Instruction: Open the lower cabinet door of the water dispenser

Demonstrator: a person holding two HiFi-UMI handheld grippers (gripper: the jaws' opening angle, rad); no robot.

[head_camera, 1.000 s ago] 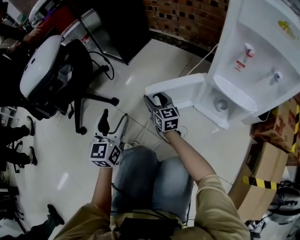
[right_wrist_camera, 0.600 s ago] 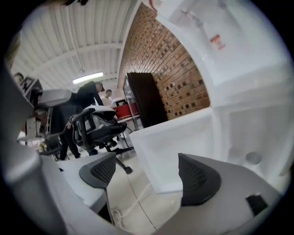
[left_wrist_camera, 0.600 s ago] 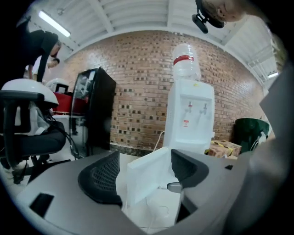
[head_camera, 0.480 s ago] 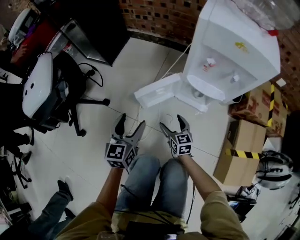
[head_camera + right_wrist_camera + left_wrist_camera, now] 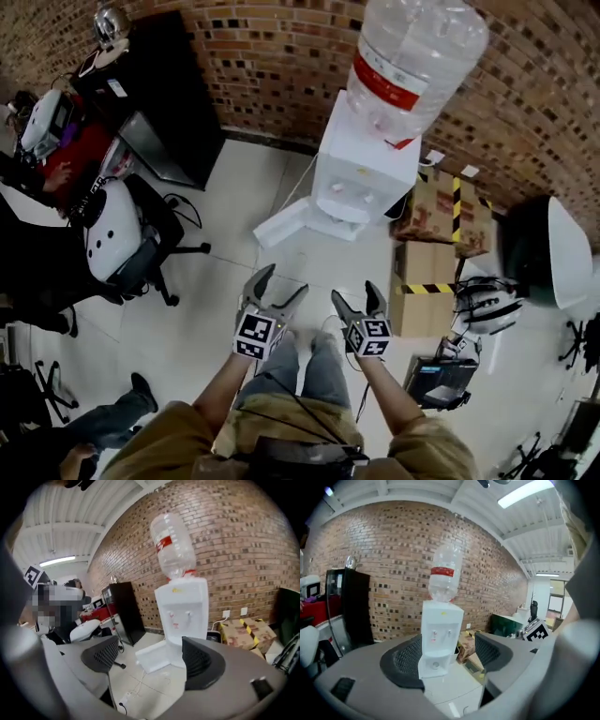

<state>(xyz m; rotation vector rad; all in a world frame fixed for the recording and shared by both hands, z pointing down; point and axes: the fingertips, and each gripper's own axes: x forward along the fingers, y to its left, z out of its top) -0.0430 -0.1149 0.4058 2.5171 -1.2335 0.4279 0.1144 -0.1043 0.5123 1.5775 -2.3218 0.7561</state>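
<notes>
Left claw (image 5: 281,281) and right claw (image 5: 354,292) stand wide, empty, facing the white plastic water dispenser (image 5: 361,173) whose lower cabinet door (image 5: 286,223) hangs open.

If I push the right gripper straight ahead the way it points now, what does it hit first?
Probably the swung-open white lower door of the white water dispenser; the open right gripper holds nothing. Depth is unclear, so the pale tiled floor might come first.
</notes>
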